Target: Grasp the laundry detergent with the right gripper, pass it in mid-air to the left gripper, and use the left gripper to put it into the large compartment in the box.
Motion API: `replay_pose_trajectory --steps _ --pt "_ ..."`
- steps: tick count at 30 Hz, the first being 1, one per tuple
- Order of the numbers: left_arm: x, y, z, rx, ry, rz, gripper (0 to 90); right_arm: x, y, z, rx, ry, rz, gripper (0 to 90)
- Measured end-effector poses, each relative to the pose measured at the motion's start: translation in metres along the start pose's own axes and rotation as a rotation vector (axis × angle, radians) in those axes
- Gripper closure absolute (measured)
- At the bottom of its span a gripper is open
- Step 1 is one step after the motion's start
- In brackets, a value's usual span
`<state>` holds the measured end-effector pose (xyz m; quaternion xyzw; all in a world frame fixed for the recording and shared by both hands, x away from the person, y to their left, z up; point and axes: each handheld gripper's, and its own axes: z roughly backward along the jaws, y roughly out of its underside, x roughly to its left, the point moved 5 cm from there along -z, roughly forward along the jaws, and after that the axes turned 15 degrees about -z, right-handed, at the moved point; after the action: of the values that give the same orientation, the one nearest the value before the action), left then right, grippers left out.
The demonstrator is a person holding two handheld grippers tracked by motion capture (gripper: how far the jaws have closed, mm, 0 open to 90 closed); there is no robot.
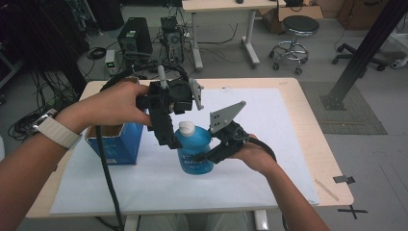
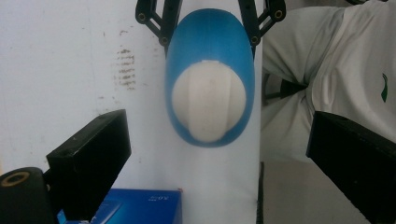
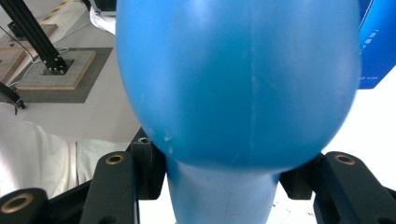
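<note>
A blue bottle point(image 1: 195, 151) with a white cap point(image 1: 186, 127) stands upright on the white mat point(image 1: 269, 144). My right gripper point(image 1: 199, 156) comes in from the right and is shut on the bottle's body point(image 3: 238, 79), with a black jaw on each side in the right gripper view point(image 3: 219, 186). My left gripper point(image 1: 168, 137) hangs just above and left of the cap, pointing down. In the left gripper view its jaws point(image 2: 219, 154) stand wide open on either side of the cap point(image 2: 208, 102), with the bottle point(image 2: 210, 46) below, not touching it.
An open blue box point(image 1: 118, 142) stands on the mat's left side, close to the left hand; its corner point(image 2: 140, 205) lies near the left jaw. The wooden table's front edge point(image 1: 192, 211) is near. A stool point(image 1: 293, 36) and a computer tower point(image 1: 134, 33) stand on the floor beyond.
</note>
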<state>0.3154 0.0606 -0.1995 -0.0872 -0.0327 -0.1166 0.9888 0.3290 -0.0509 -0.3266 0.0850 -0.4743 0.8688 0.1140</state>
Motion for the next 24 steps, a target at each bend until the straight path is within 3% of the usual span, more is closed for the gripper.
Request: replay_pose_trajectory --steps 24 --pt "0.001 -0.005 -0.015 0.002 0.014 -0.015 7.2 0.006 -0.009 -0.003 0.001 -0.018 0.014 44.6"
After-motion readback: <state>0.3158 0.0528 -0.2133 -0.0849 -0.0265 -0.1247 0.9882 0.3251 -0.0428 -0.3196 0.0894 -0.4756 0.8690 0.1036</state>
